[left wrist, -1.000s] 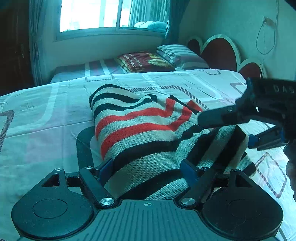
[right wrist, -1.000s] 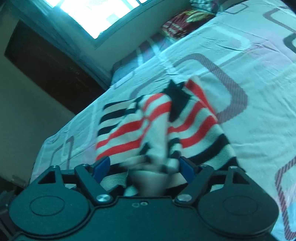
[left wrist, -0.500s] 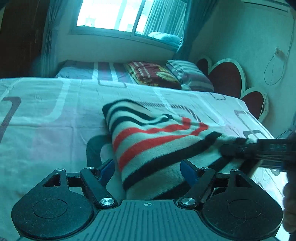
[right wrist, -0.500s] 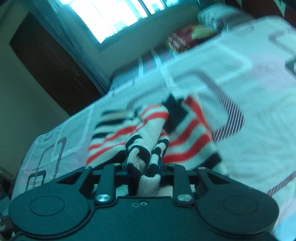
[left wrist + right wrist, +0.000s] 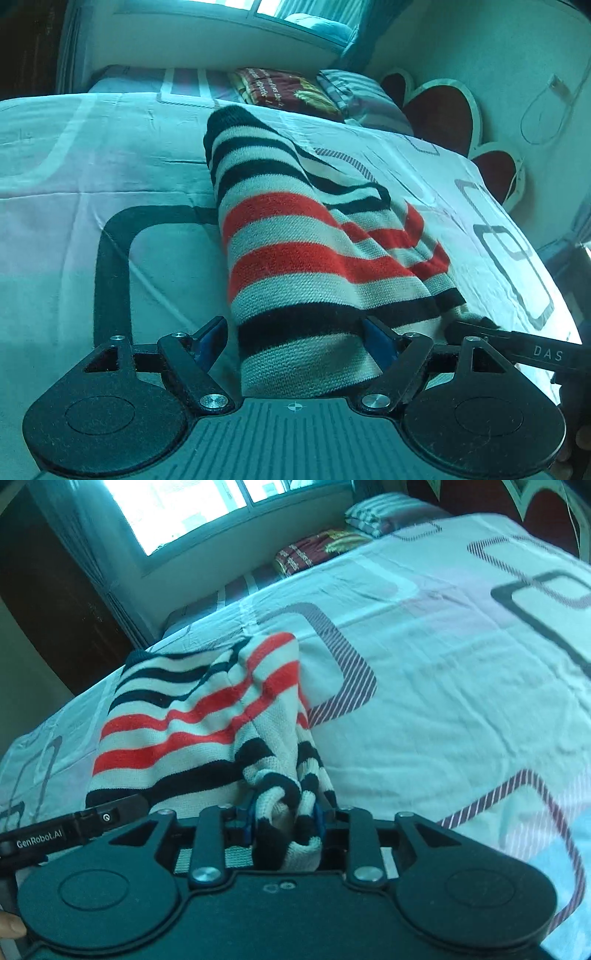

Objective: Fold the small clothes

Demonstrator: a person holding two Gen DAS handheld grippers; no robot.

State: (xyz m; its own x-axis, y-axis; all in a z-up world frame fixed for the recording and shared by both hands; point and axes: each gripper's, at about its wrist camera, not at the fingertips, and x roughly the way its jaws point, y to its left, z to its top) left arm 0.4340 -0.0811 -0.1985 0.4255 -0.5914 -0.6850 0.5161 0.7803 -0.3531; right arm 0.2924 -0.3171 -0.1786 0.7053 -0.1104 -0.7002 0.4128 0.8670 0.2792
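The ribbed knit striped sweater (image 5: 314,258) lies folded in a soft roll on the smooth patterned bed sheet (image 5: 92,177), open sheet from 9 to 12 o'clock. The left tool (image 5: 295,332) stands apart astride its near hem. The right tool (image 5: 282,818), its jaws just easing wider, is clamped on a bunched corner.

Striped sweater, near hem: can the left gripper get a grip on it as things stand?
Probably yes. The left gripper is open with the striped sweater already lying between its fingers, nothing in the way. The right gripper holds a bunched part beside it, clear of the left.

Striped knit sweater (image 5: 295,266) lies bunched on bedsheet (image 5: 92,166).
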